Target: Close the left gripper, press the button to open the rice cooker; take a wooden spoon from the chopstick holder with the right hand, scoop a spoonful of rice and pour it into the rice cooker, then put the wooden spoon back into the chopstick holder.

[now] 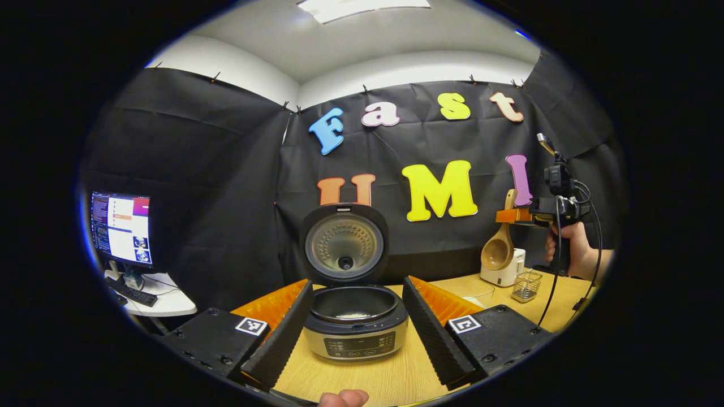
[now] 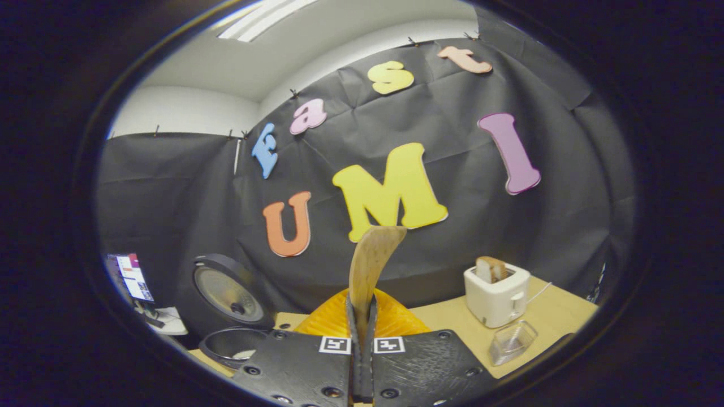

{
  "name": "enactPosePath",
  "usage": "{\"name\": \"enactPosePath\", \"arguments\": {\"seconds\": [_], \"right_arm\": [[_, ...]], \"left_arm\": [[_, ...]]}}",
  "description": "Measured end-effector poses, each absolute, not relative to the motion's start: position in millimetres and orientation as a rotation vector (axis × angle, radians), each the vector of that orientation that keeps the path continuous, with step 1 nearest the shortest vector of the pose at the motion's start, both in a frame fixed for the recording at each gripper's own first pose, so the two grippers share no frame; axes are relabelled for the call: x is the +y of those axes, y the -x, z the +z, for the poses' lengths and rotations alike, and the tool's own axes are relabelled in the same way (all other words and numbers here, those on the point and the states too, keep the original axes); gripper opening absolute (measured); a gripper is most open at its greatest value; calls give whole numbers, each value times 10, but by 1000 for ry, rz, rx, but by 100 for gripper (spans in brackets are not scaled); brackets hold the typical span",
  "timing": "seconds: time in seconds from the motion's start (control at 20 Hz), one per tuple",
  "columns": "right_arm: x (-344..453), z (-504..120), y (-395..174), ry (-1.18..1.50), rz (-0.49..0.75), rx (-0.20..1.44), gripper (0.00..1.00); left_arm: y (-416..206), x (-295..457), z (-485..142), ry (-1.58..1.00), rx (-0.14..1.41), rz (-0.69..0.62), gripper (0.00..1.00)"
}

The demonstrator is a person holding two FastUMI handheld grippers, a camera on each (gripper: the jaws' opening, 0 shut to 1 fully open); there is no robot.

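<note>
Over at 3 o'clock in the left gripper view, the wooden spoon (image 1: pixel 500 244) is held aloft by the right gripper (image 1: pixel 517 215) — fingers clamped on its handle, above the toaster (image 1: pixel 503 269). Left gripper (image 1: pixel 356 316) is spread wide — the rice cooker (image 1: pixel 355 328), lid up, is framed dead center.

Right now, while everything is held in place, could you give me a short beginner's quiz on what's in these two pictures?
1. True or false: the rice cooker has its lid standing open.
2. What are the right tongs holding? A: a wooden spoon. B: a cup. C: nothing.
3. Fill the gap: the left tongs are ___ (open or shut).

Key: 1 true; 2 A; 3 open.
</note>
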State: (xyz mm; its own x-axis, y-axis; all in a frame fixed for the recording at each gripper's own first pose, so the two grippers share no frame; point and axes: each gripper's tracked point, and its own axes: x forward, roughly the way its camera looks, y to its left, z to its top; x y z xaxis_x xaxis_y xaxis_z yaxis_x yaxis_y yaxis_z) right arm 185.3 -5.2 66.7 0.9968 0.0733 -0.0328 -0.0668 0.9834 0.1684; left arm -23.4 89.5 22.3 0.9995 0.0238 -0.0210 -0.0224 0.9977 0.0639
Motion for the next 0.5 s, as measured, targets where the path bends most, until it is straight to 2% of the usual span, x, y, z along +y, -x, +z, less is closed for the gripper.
{"name": "enactPosePath", "arguments": {"seconds": [0.25,0.5], "right_arm": [[-901,678,-1858,-130,-91,-4,1],[-1637,452,-1987,-85,-234,21,0]], "left_arm": [[229,891,203,-63,27,21,100],[233,959,238,-57,15,40,100]]}}
